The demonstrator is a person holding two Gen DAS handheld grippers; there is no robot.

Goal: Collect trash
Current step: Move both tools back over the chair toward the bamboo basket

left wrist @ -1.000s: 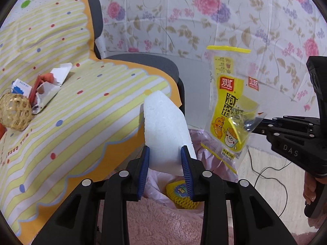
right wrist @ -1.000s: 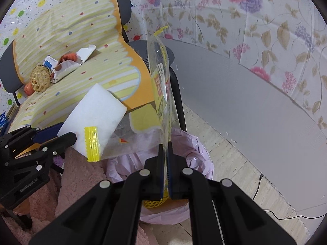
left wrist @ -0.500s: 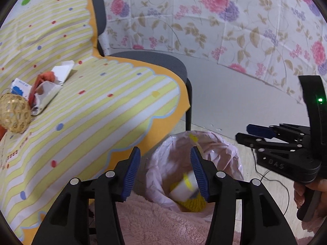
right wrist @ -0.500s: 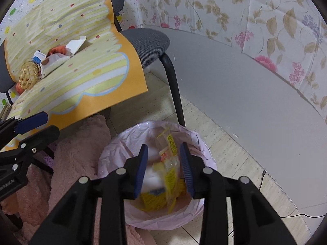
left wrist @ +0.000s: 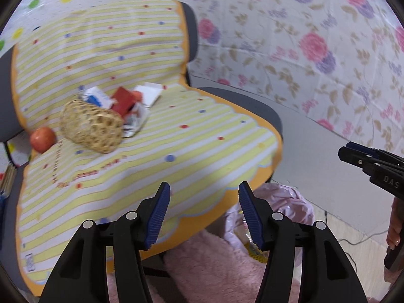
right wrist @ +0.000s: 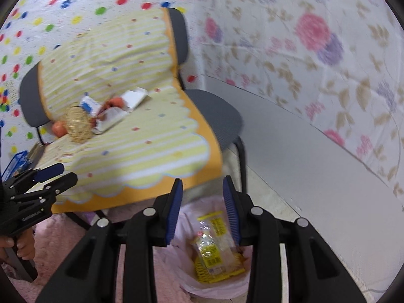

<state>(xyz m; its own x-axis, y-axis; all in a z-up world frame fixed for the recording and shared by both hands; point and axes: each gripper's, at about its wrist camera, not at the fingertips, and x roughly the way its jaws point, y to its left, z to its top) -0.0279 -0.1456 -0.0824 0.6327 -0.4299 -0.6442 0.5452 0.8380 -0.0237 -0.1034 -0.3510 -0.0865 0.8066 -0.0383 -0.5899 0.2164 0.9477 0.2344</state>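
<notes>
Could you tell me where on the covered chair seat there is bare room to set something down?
The striped cloth is bare from the wicker ball forward to its scalloped orange edge. It is crowded at the back left: ball, apple and torn cartons sit bunched together.

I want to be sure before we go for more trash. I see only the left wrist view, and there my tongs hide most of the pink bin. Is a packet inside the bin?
Observer: Yes. In the right wrist view a yellow snack packet lies inside the pink-lined bin, below the right tongs.
Operator: Are the right tongs free? I see them only from the side.
Observer: Yes. They have just been opening and stand open. Nothing is between their pads, and the packet shows through the gap, lower down.
Operator: Where does the bin stand?
Observer: On the floor, beside the chair leg.
</notes>
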